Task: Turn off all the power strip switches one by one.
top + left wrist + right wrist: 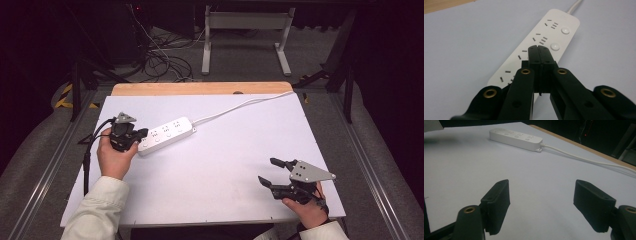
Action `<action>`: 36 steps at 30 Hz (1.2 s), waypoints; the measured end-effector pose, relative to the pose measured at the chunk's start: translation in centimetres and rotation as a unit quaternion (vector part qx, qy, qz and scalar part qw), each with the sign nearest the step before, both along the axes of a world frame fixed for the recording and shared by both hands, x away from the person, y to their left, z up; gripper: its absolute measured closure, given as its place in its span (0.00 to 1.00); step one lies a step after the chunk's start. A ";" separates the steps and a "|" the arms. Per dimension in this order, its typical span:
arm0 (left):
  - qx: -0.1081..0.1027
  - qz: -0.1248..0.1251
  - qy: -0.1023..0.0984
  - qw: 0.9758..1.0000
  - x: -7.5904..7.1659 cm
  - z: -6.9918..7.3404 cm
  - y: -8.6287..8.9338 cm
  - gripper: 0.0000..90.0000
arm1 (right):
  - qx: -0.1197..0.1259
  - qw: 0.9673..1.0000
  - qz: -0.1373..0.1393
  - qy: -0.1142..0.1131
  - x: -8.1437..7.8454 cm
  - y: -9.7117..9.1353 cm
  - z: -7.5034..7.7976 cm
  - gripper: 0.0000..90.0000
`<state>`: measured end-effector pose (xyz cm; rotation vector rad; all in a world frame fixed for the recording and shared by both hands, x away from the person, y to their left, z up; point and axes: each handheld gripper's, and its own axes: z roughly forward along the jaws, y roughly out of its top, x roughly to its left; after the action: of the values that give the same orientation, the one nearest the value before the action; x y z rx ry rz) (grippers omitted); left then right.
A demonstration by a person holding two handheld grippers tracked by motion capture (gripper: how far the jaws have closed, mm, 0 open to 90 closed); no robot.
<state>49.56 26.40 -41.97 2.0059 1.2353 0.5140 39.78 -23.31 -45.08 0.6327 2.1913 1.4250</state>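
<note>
Power strip (166,134) on the white bench (240,165), lying obliquely at left of centre, its cord (240,106) led off to the far right edge. The left claw (142,134) is held pressed together, tips over the strip's near end; whether contact is made cannot be told. The step is judged to be pressing a switch button (555,46); a slight advance and downward push would be required. The right claw (272,171) is spread, idle near the front right. The strip is white, with three socket groups, each paired with a round button.
</note>
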 end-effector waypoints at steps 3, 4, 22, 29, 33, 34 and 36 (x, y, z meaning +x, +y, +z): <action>0.008 -0.011 0.000 1.000 0.4 -0.2 -1.0 1.00 | -0.001 1.000 0.001 0.001 0.0 0.1 0.0 0.33; 0.012 -0.013 0.001 1.000 0.5 -0.2 -1.3 1.00 | -0.002 1.000 0.001 0.001 0.0 0.1 0.0 0.33; 0.027 -0.006 0.033 0.999 2.5 -2.6 -2.3 1.00 | -0.004 1.000 0.001 0.002 0.1 0.1 -0.1 0.33; 0.035 -0.002 0.045 0.998 2.7 -2.9 -2.4 1.00 | -0.004 1.000 0.001 0.003 0.1 0.0 -0.1 0.33; 0.035 -0.002 0.050 0.998 2.7 -3.0 -2.4 1.00 | -0.004 1.000 0.002 0.002 0.1 0.0 -0.1 0.33; 0.036 -0.003 0.050 0.998 2.7 -3.0 -2.4 1.00 | -0.004 1.000 0.002 0.002 0.1 0.0 -0.1 0.33; 0.036 -0.003 0.051 0.998 2.7 -3.0 -2.4 1.00 | -0.003 1.000 0.001 0.003 0.1 0.0 -0.1 0.33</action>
<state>52.28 23.97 -44.96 2.1188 1.2891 0.4646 39.89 -23.26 -45.22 0.6325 2.2014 1.4184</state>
